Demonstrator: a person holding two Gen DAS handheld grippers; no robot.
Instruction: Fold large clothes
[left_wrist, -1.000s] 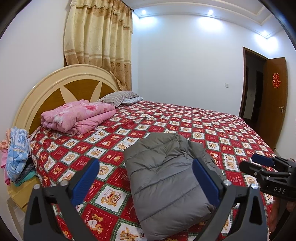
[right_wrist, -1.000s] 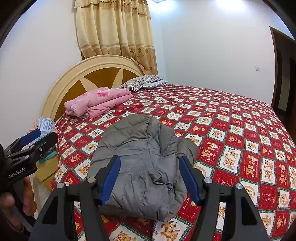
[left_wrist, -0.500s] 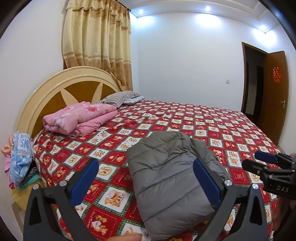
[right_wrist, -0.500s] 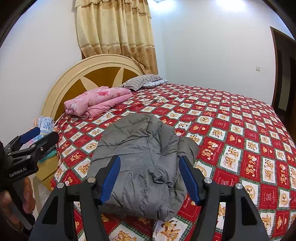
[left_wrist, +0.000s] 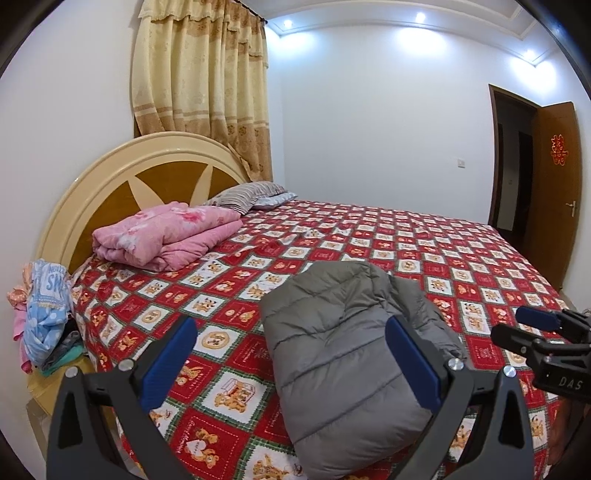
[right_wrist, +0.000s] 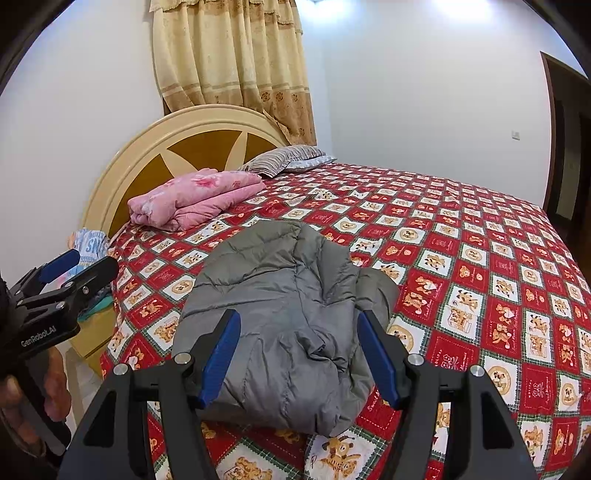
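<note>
A grey quilted puffer jacket (left_wrist: 343, 354) lies folded into a compact bundle near the front edge of the bed (left_wrist: 461, 254); the right wrist view shows the same jacket (right_wrist: 284, 314). My left gripper (left_wrist: 291, 354) hovers over the bed's front edge, open, with nothing between its blue pads. My right gripper (right_wrist: 299, 350) is held above the near end of the jacket, open and empty. Each gripper appears at the side of the other's view: the right gripper (left_wrist: 532, 328) and the left gripper (right_wrist: 70, 269), the latter held by a hand (right_wrist: 22, 402).
A folded pink quilt (left_wrist: 166, 236) and striped pillows (left_wrist: 247, 194) lie by the round headboard (left_wrist: 147, 173). A pile of clothes (left_wrist: 48, 314) sits on a bedside stand at left. A dark wooden door (left_wrist: 554, 192) stands open at right.
The left wrist view has tilted up slightly, so the bed and jacket sit a little lower in frame. The jacket and both grippers' jaws are unchanged.
</note>
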